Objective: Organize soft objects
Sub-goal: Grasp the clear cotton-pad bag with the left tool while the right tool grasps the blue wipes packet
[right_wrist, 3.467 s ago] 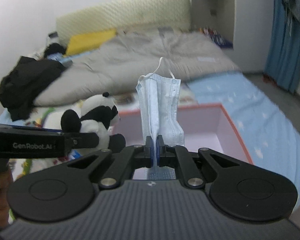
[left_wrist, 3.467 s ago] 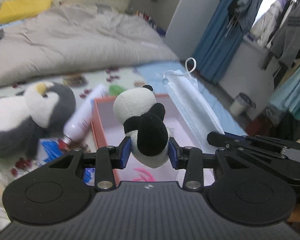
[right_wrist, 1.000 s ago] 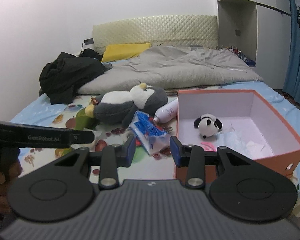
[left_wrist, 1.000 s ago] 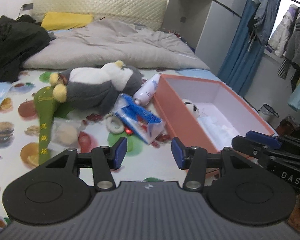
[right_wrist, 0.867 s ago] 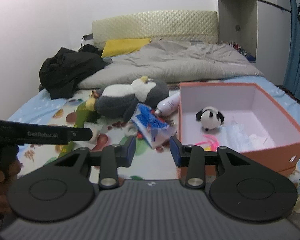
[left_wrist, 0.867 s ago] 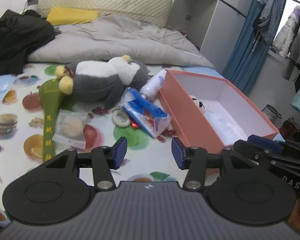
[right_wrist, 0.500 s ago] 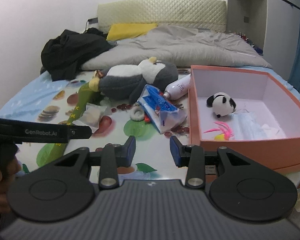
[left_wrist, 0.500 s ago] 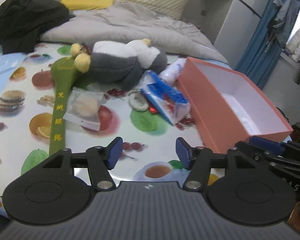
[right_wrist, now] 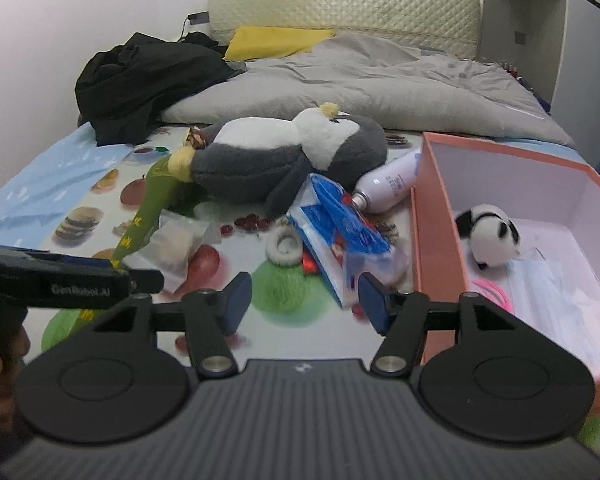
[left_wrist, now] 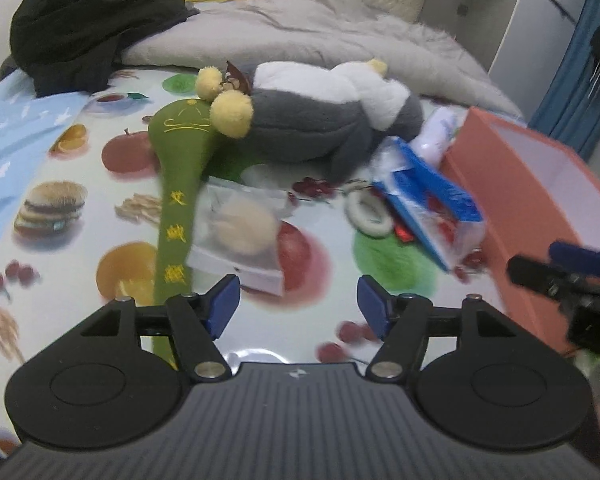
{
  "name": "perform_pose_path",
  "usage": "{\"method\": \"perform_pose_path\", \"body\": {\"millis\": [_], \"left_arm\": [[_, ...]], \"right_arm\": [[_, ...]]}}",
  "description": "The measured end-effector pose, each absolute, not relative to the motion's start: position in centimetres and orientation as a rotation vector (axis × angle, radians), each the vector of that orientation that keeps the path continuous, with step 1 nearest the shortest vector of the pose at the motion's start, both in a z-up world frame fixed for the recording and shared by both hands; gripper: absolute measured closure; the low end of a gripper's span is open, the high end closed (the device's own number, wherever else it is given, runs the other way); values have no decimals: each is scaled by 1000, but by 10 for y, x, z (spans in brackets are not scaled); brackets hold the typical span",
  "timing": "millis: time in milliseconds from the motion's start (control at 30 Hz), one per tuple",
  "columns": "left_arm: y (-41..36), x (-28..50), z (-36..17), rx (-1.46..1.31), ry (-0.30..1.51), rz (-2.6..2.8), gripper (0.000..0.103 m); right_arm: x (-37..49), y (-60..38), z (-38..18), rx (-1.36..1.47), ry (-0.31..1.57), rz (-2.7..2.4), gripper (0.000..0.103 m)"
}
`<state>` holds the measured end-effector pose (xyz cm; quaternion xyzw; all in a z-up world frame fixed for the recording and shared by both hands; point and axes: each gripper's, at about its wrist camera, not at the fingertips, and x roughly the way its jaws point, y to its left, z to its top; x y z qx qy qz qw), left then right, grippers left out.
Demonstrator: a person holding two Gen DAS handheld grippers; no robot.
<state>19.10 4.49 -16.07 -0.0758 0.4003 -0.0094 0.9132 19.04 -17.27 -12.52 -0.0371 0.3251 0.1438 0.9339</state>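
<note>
Your left hand-held gripper point(left_wrist: 298, 306) hangs over the fruit-print sheet point(left_wrist: 60, 184) on the bed with its jaws apart and nothing between them; they have just been opening. In front of it lies a clear bag with a beige puff point(left_wrist: 240, 226), which touches a long green cushion point(left_wrist: 182, 184). Your right hand-held gripper point(right_wrist: 302, 300) is also empty, and its jaws have just been opening too. Just beyond its right fingertip lies a blue and white packet point(right_wrist: 338, 236), beside a small white ring point(right_wrist: 284, 246) on the sheet. Behind these, the big grey and white penguin toy point(right_wrist: 280, 156) lies on its side across the middle of the bed, and a white bottle point(right_wrist: 390, 186) leans at the outer wall of the orange box point(right_wrist: 436, 248). The box stands at the right edge of the bed. Inside it you can see the small panda toy point(right_wrist: 490, 236), a pale blue face mask point(right_wrist: 556, 284) and something pink point(right_wrist: 492, 290). A black garment point(right_wrist: 144, 80) and a grey blanket point(right_wrist: 400, 80) are at the head of the bed.
</note>
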Motion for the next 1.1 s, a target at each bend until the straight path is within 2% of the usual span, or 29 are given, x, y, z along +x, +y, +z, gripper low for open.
{"method": "perform_pose_path", "body": {"millis": [200,333,933,1000,1100], "left_arm": [[56,231,-174,-137,856,-7,32],[56,253,-180,-109,864,-6,26],[57,305,-208,-14,918,2,25],[57,305,-210,-17,921,5,25],[56,307,-212,-14,932,12,27]], "right_arm": [[230,-163,-132,-107,670,289,42],[255,-160,-138,-126,679,276,42],[322,-157,-180,-178,798,241,43],[323,-158,-184,-175,807,241,45],[325,-162,-187,-162,822,242,55]]}}
